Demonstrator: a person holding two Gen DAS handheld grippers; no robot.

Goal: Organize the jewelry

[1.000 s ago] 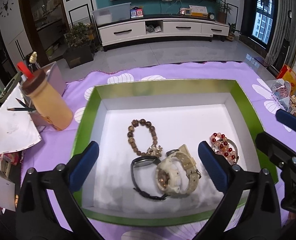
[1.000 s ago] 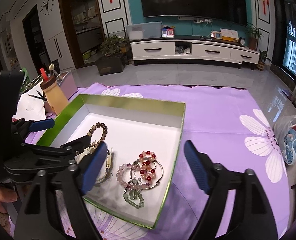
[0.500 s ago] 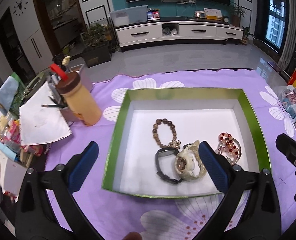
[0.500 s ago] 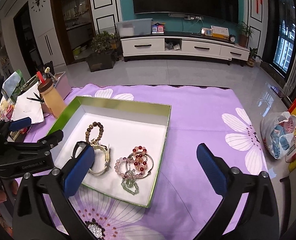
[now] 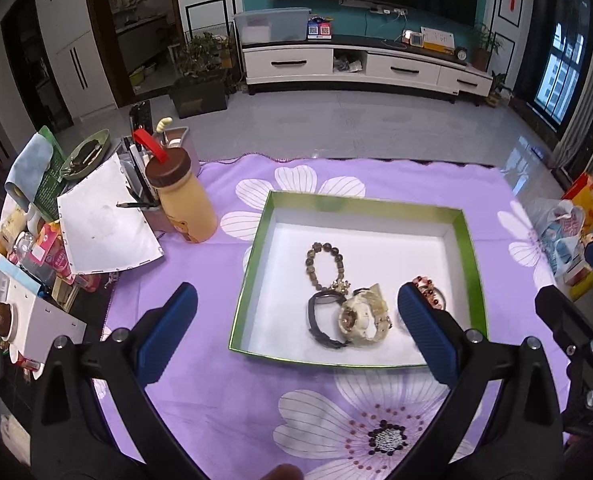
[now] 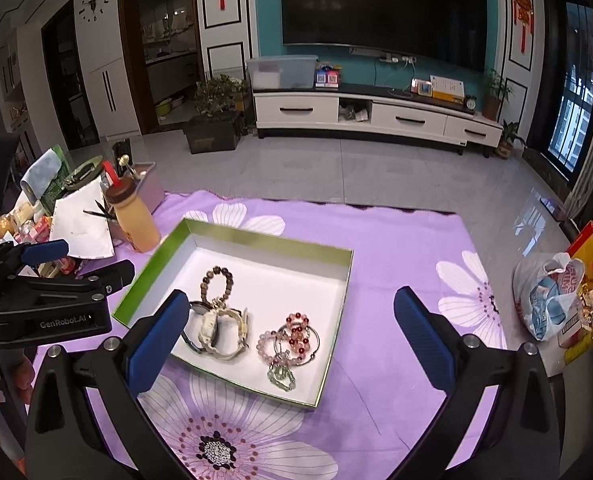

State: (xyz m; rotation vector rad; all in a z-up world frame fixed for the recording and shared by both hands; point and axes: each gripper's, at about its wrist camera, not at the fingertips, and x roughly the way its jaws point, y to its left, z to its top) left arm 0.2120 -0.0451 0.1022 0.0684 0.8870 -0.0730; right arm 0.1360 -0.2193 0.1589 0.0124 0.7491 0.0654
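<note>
A green-rimmed box (image 5: 256,248) with a white floor sits on the purple flowered cloth; it also shows in the right wrist view (image 6: 336,320). Inside lie a brown bead bracelet (image 5: 323,260), a black watch (image 5: 321,320), a cream watch (image 5: 362,316) and red and pink bead bracelets (image 6: 294,336) with a green one (image 6: 281,376). My left gripper (image 5: 296,332) is open and empty, above the box's near edge. My right gripper (image 6: 292,340) is open and empty, held above the box.
A tan bottle with a brown cap (image 5: 182,200) stands left of the box beside a pen holder, papers (image 5: 104,220) and clutter. A plastic bag of snacks (image 6: 552,296) lies at the right table edge. The cloth's far edge drops to the floor.
Both grippers have pulled back and up from the box, which now looks smaller and farther. Both stay open and empty. The jewelry has not moved.
</note>
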